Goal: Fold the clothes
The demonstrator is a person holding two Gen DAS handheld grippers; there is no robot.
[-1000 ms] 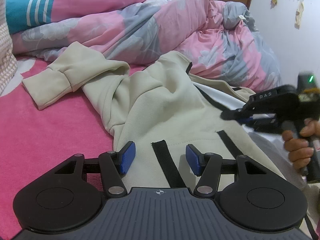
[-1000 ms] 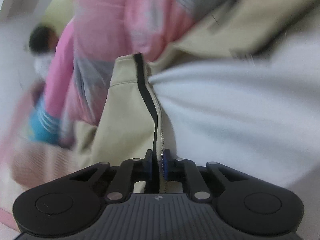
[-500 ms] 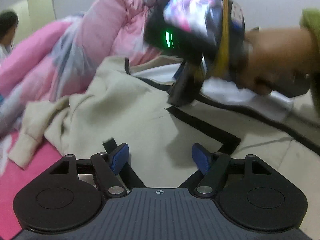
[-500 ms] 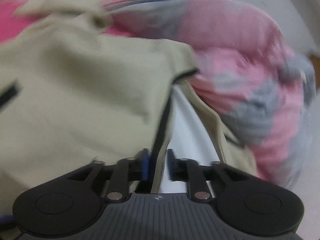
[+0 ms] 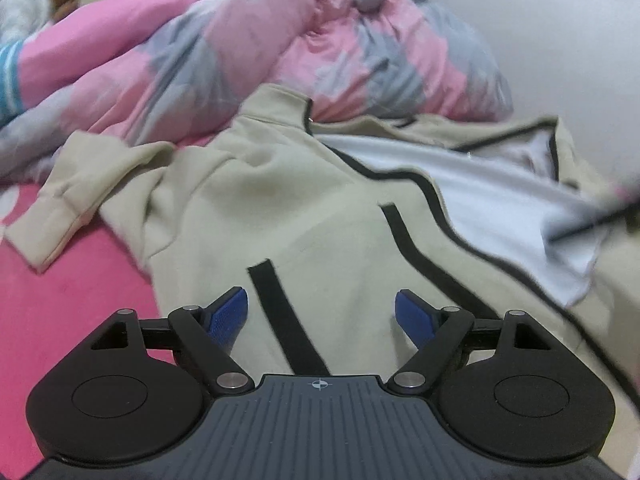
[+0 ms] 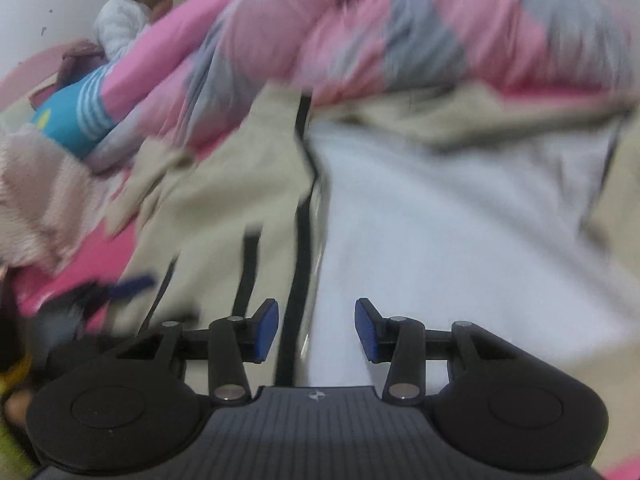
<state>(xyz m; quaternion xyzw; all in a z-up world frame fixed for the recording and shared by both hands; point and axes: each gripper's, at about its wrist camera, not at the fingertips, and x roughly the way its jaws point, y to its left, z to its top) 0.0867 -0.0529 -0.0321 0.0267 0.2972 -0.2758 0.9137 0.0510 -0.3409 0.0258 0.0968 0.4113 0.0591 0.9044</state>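
Pink bedding covers the bed (image 5: 60, 304), and a crumpled pink-and-grey floral quilt (image 5: 328, 40) is heaped far ahead of both claws, against a pale wall. Spread on the bed lies the beige zip-up jacket with black trim and a white lining (image 5: 256, 208), its front open so the lining shows.

From the left wrist view, the left claw (image 5: 321, 316) hovers low over the jacket's left front panel with its blue pads (image 5: 228, 316) well apart and nothing between them. A short black stripe (image 5: 284, 316) on the cloth runs between the pads towards the claw body. Ahead and to the left of this claw, the beige sleeve with a ribbed cuff (image 5: 52, 216) lies bent on the pink sheet. Ahead and to the right, the black-edged zip line curves across to the white lining (image 5: 492, 200).

From the right wrist view, which is blurred, the right claw (image 6: 316, 330) is also spread apart and holds nothing; the jacket's black zip edge (image 6: 302, 240) runs straight ahead from between its pads, beige cloth to its left and white lining to its right. Low to the left of it a dark, blurred shape with a blue tip shows. Far ahead to the left, a person in a white padded top (image 6: 128, 16) sits beyond the quilt, beside a turquoise striped cushion (image 6: 76, 120)
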